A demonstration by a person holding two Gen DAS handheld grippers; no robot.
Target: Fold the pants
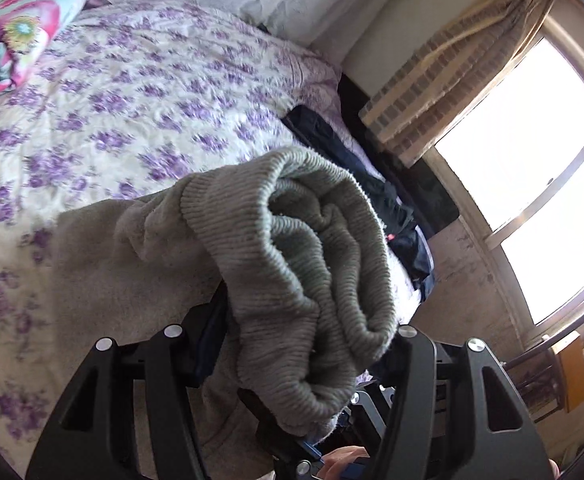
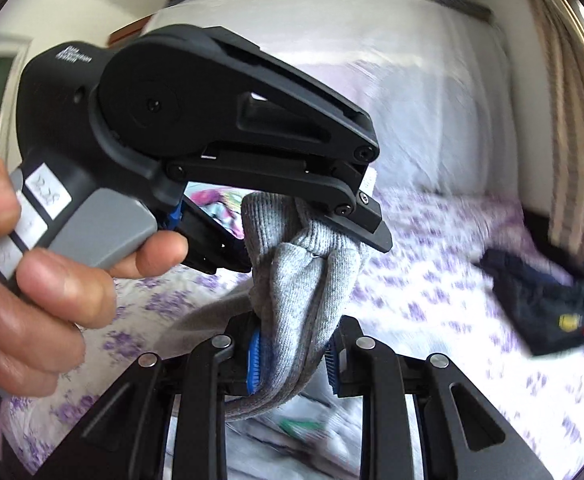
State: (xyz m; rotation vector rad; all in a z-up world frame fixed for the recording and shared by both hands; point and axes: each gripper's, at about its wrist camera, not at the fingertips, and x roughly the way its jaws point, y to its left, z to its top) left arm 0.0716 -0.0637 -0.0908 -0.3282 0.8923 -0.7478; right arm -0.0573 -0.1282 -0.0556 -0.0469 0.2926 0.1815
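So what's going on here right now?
A person is holding grey knit pants off a bed with a purple floral bedspread, one handheld gripper in each hand. The left gripper has the ribbed cuff bunched in its jaws; the right gripper pinches the same fabric just below. A dark garment lies further along the bed. Nothing looks folded yet.

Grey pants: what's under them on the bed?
Under the grey pants lies the floral bedspread, with dark clothing beside them. What the hanging fabric covers cannot be seen.
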